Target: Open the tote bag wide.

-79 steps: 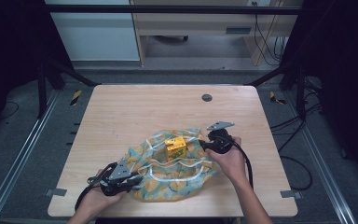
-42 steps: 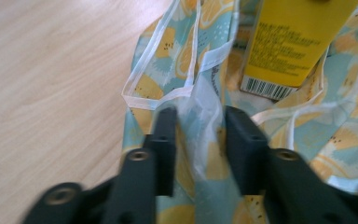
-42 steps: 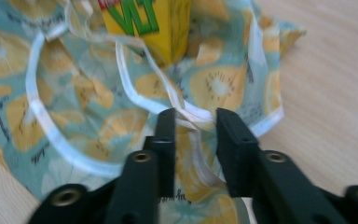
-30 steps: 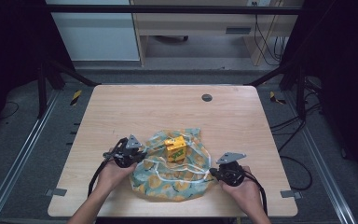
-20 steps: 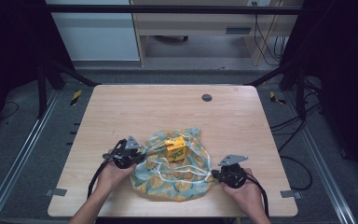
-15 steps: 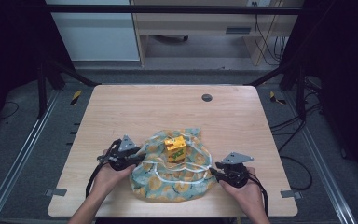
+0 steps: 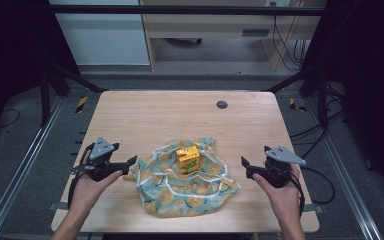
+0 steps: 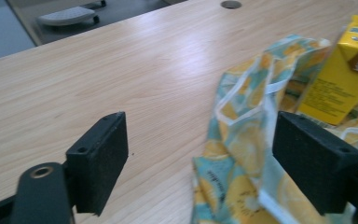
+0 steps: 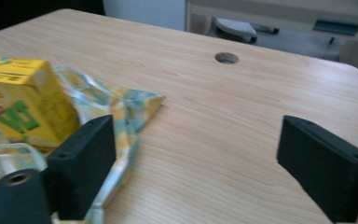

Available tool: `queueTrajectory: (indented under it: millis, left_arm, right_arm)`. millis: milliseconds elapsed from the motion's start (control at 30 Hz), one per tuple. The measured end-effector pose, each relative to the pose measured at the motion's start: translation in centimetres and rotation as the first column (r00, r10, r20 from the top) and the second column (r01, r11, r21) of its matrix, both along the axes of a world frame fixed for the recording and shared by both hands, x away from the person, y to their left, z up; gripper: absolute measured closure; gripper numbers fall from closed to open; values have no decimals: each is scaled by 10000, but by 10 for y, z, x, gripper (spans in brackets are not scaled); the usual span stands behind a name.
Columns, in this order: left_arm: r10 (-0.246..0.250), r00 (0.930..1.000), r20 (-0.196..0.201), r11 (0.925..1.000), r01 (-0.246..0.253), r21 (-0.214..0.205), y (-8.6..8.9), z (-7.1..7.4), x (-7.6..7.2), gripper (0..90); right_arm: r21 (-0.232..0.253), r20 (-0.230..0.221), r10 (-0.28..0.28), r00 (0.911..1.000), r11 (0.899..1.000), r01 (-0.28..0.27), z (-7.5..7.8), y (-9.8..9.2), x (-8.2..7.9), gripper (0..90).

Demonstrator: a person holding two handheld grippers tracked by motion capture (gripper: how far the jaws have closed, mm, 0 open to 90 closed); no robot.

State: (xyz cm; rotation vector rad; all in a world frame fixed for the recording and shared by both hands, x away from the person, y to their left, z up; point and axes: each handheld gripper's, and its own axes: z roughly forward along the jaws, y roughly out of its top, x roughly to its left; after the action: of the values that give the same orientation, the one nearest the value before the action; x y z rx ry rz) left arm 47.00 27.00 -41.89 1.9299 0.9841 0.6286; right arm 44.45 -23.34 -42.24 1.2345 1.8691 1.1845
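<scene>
I see the wooden bench (image 7: pixel 145 115) taking up most of the high view, bare toward twelve o'clock apart from a small round hole (image 7: pixel 222 104) near its far edge. Dark rails and floor run along both sides.

Toward six o'clock of the bench's middle lies the printed cloth (image 7: pixel 180 187), teal with orange fruit slices and white trim, crumpled and spread flat. A yellow carton (image 7: pixel 188 159) stands upright on its far part, at about twelve o'clock of the cloth's middle.

My left tongs (image 7: pixel 130 162) sit at nine o'clock of the cloth, tips just beside its edge. Their jaws have just been opening and now stand wide apart; in the left gripper view the cloth's edge lies below and past the gap, with nothing pinched.

My right tongs (image 7: pixel 244 165) sit at three o'clock, near the cloth but clear of it. Their jaws too have just been opening and are released, with bare wood between them in the right gripper view.

Nothing stands between either pair of tongs and the cloth.
</scene>
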Motion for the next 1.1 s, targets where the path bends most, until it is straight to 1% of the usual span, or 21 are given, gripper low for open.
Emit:
queueTrajectory:
  millis: [100, 133, 200, 233, 267, 300, 367, 433, 500, 567, 633, 667, 700, 767, 800, 900, 933, 1000, 1067, 1100]
  left_arm:
    - [296, 9996, -31, 9995, -296, -70, 13, -3, -1, 128]
    - [386, 9992, -46, 9992, -387, -98, 16, -4, -1, 117]
    - [610, 9980, -146, 9980, -612, -124, 25, -8, -2, 102]
    - [728, 9972, -191, 9971, -733, -218, 29, -10, -2, 95]
    - [805, 9965, -221, 9965, -809, -190, 34, -13, -3, 91]
    - [884, 9957, -281, 9959, -889, -155, 37, -15, -5, 88]
    - [1008, 9943, -334, 9949, -1010, -51, 45, -22, -7, 80]
    - [1168, 9923, -415, 9931, -1171, -43, 52, -29, -9, 73]
    - [1329, 9902, -429, 9910, -1334, -95, 58, -36, -11, 72]
    - [1380, 9893, -484, 9904, -1375, 126, 62, -43, -13, 69]
    - [1402, 9881, -639, 9898, -1383, 340, 67, -46, -12, 68]
    - [1528, 9866, -573, 9881, -1514, 272, 70, -46, -11, 68]
    - [1674, 9843, -560, 9859, -1671, 89, 72, -46, -11, 68]
    - [1792, 9818, -627, 9833, -1807, -204, 77, -47, -11, 68]
    - [1805, 9812, -684, 9832, -1819, -155, 78, -48, -11, 68]
    - [1909, 9786, -765, 9816, -1899, 207, 78, -50, -11, 68]
    - [1924, 9785, -740, 9812, -1910, 265, 78, -51, -11, 68]
    - [1972, 9767, -842, 9802, -1949, 344, 78, -52, -11, 68]
    - [2134, 9724, -938, 9765, -2095, 496, 78, -54, -11, 69]
    - [2201, 9701, -1021, 9752, -2163, 476, 79, -55, -11, 70]
  right_arm:
    - [84, -152, -143, 9998, 9999, 145, -7, -8, 3, 47]
    - [176, -205, -182, 9996, 9997, 186, -10, -10, 4, 49]
    - [173, -307, -480, 9984, 9987, 486, -19, -14, 5, 54]
    - [96, -340, -649, 9973, 9978, 653, -23, -16, 6, 58]
    - [22, -413, -805, 9959, 9967, 806, -27, -17, 6, 59]
    - [-184, -465, -950, 9944, 9954, 943, -31, -19, 7, 62]
    - [-410, -694, -1239, 9899, 9918, 1213, -40, -22, 8, 71]
    - [-595, -777, -1438, 9866, 9885, 1394, -46, -25, 7, 76]
    - [-585, -830, -1569, 9841, 9866, 1524, -51, -27, 7, 77]
    - [-626, -852, -1571, 9839, 9864, 1521, -54, -29, 6, 77]
    - [-733, -872, -1583, 9835, 9856, 1521, -57, -29, 5, 79]
    - [-708, -882, -1559, 9838, 9862, 1499, -59, -30, 4, 79]
    - [-715, -909, -1538, 9839, 9865, 1476, -60, -30, 4, 78]
    - [-752, -961, -1512, 9838, 9867, 1443, -62, -31, 3, 77]
    - [-763, -971, -1489, 9841, 9869, 1418, -63, -32, 3, 77]
    - [-677, -1097, -1461, 9832, 9879, 1392, -65, -34, 2, 74]
    - [-593, -1106, -1445, 9833, 9886, 1386, -65, -36, 2, 74]
    - [-537, -1107, -1506, 9824, 9879, 1454, -66, -38, 1, 75]
    - [-540, -1241, -1541, 9802, 9875, 1484, -67, -39, 0, 75]
    - [-551, -1360, -1554, 9784, 9873, 1492, -68, -38, 0, 74]
